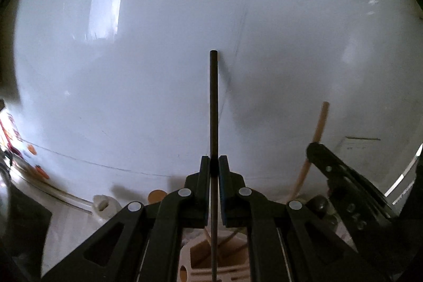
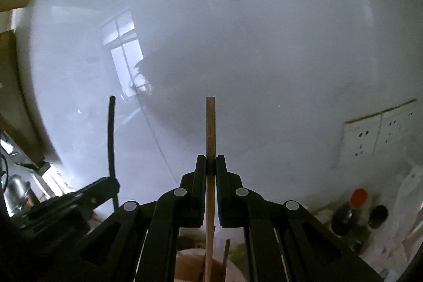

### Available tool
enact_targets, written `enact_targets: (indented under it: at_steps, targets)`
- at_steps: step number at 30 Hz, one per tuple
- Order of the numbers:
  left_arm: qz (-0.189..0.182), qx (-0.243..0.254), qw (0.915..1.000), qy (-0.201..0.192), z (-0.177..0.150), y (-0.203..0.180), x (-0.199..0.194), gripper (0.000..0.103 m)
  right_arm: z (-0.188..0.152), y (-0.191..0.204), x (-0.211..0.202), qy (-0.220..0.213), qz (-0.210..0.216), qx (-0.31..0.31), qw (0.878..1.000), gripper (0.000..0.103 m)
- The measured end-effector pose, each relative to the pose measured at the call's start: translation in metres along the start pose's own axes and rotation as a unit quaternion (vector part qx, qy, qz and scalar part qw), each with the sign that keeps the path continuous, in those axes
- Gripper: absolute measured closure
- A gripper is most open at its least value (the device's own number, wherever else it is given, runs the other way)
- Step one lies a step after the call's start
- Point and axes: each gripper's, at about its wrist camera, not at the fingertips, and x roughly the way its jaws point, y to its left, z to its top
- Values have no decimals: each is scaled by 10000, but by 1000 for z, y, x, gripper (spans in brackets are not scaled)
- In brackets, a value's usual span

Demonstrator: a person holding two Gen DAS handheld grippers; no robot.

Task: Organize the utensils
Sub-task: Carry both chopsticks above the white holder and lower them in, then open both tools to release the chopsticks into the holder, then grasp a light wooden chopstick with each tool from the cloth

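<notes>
the left gripper (image 1: 214,165) pinches a dark chopstick (image 1: 213,102) upright; the right gripper (image 2: 210,165) pinches a light wooden chopstick (image 2: 210,128) the same way, the two near each other side by side. both sticks run down toward a beige holder (image 1: 197,253) below. judged from this, lower each straight, keeping it vertical so the hidden tip finds its slot, and release only once seated. behind is a glossy white wall (image 2: 264,57) with sockets (image 2: 361,139); bottles (image 2: 349,213) stand on the cluttered counter.

2 chopsticks show: 1 dark chopstick (image 1: 214,107) and 1 light wooden chopstick (image 2: 210,134). 2 grippers, the left gripper (image 1: 214,165) and right gripper (image 2: 210,165). 2 wall sockets (image 2: 359,136).
</notes>
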Motion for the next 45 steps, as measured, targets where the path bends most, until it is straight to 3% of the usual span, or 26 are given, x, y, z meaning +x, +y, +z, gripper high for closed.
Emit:
enact_targets:
  at_steps: [9,15,16,17,18,19,20,22,24,28,34,42,45]
  targets:
    - [-31,100,9996,261,-12,7,28,99,-22,-6,33,80,-106,2,9999,96]
    - [94,271,9978,590,-16,1,11,93,-29,-8,42,750,69,6,9972,94]
    - [157,284,9975,625,-15,0,7,86,-29,-8,41,854,108,-4,9963,88]
    - [290,315,9970,647,-15,1,-1,67,-30,-9,36,869,107,-15,9962,74]
    - [393,311,9968,620,-16,4,-8,37,-29,-12,30,865,93,-19,9962,66]
    - [452,290,9969,579,-16,5,-16,24,-28,-16,22,850,116,2,9963,54]
    - [519,251,9970,512,-17,8,-25,12,-25,-19,14,833,85,15,9965,52]
    - [689,214,9962,480,-23,13,-46,11,-24,-24,-5,835,4,41,9965,52]
    - [849,241,9946,537,-31,16,-61,0,-28,-30,-25,876,-96,111,9960,48]
    - [1187,382,9901,650,-62,16,-83,0,-31,-47,-64,1096,-352,277,9930,37]
    - [1230,351,9819,1400,-139,8,-89,0,-82,-89,-110,1685,-737,482,9818,28]
    - [1353,664,9564,2501,-243,-15,-58,0,-188,-145,-125,2900,-991,738,9490,28]
    - [1405,744,9433,2914,-276,-21,-34,0,-225,-169,-118,3389,-926,921,9317,42]
